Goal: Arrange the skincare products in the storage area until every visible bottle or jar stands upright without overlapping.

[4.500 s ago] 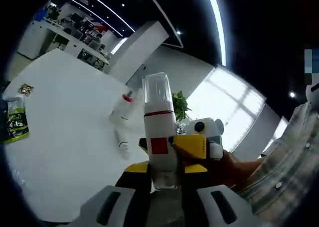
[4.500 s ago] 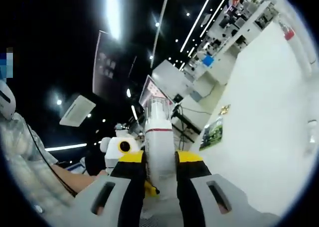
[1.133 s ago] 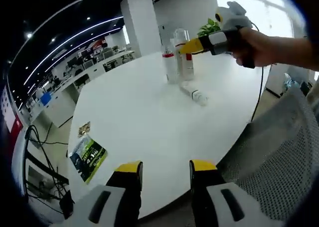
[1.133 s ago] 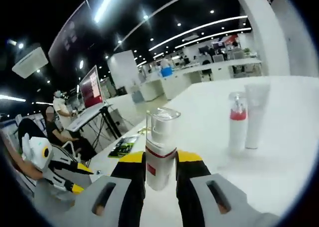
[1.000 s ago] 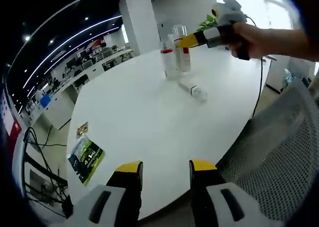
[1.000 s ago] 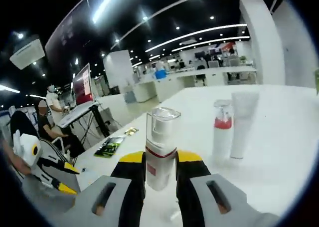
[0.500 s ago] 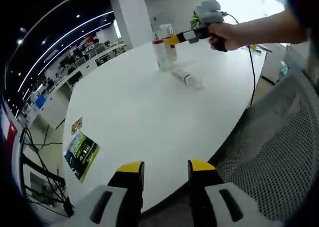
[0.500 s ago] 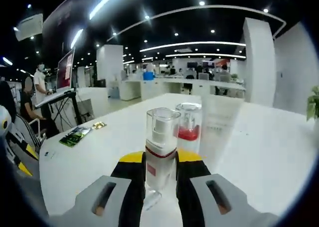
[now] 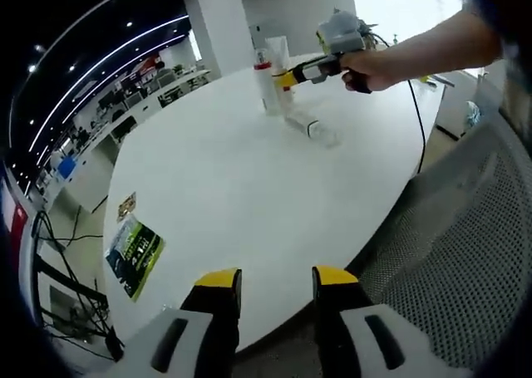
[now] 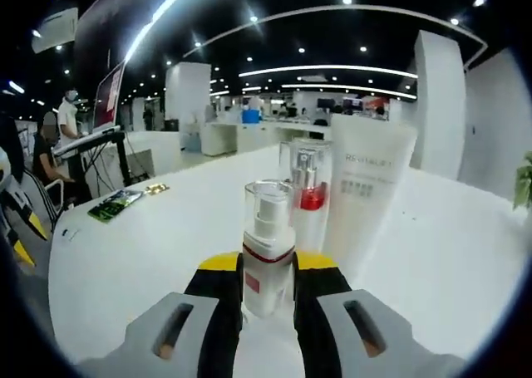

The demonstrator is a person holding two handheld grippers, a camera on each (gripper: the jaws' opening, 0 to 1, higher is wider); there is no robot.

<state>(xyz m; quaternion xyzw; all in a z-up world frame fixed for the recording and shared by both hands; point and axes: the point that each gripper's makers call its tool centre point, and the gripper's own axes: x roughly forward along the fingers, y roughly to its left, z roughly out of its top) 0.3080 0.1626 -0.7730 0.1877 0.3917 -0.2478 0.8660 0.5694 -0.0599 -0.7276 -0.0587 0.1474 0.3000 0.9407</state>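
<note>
The right gripper [image 10: 268, 270] is clamping an upright clear-capped white spray bottle with a red band [image 10: 268, 249] just before a white squeeze tube [image 10: 366, 195]. The left gripper [image 9: 270, 280] is hovering with jaws apart, gripping nothing, over the round white table [image 9: 224, 187].

Round white table [image 9: 224, 187] bearing a green leaflet [image 9: 133, 255], upright bottles [image 9: 268, 83] and one lying bottle [image 9: 312, 130].

Glossy clear plastic caps the pump bottle [image 10: 268, 243]; the white tube [image 10: 366, 195] and table [image 9: 241, 179] look smooth, matt.

ahead: pump bottle [image 10: 306, 197], tube [image 10: 366, 191] | left: bare table [image 10: 141, 253]
</note>
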